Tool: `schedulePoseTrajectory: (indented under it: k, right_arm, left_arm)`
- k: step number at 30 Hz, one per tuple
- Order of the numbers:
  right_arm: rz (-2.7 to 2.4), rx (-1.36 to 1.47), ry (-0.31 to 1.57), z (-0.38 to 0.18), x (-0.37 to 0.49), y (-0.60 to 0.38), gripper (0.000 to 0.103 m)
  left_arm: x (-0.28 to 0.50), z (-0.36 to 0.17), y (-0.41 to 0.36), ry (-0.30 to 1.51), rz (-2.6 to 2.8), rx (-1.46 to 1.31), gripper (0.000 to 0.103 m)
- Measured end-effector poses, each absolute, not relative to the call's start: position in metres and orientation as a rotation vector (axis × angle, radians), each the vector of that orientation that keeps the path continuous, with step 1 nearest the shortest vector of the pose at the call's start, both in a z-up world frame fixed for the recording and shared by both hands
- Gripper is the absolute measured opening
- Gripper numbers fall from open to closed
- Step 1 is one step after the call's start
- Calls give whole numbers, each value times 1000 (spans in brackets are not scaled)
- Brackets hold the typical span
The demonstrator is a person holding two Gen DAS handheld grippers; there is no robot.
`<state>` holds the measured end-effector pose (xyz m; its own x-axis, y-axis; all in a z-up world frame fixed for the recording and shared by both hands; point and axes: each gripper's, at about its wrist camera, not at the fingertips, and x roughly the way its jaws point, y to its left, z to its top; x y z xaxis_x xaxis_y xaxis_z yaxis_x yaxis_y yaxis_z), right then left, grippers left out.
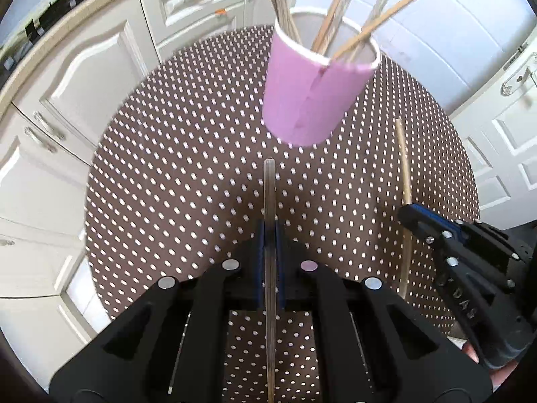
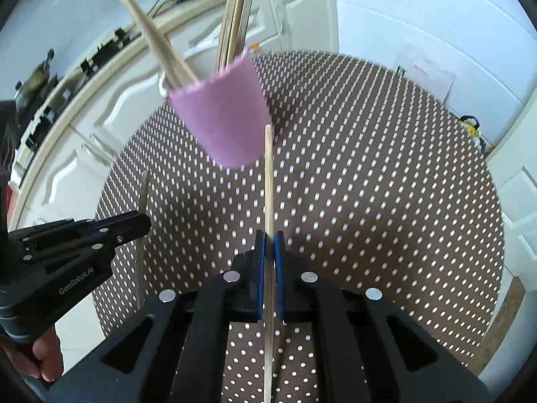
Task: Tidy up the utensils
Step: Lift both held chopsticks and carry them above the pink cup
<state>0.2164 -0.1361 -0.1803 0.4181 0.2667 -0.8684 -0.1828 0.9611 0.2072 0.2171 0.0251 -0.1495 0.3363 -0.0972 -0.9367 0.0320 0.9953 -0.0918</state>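
1. Left claw [image 1: 269,235]: clamped on a chopstick [image 1: 269,188], tip toward the cup [image 1: 315,90].
2. Right claw [image 2: 269,245]: clamped on another chopstick [image 2: 268,174], tip just beside the cup.
3. Cup: pink, on the dotted tabletop [image 1: 174,154], full of chopsticks.

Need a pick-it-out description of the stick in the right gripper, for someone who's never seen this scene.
Start at the round polka-dot table with the pink cup full of sticks. The one meant is the pale wooden stick clamped in the right gripper, its tip near the cup's base. Unlike the cup's sticks, it is outside the cup.
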Motion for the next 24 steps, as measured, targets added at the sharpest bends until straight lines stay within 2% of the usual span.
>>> schedulePoseTrajectory:
  k: [24]
  right_arm:
    - [280, 147, 807, -73, 227, -155, 5]
  left_arm:
    - [223, -38, 22, 874, -50, -97, 6]
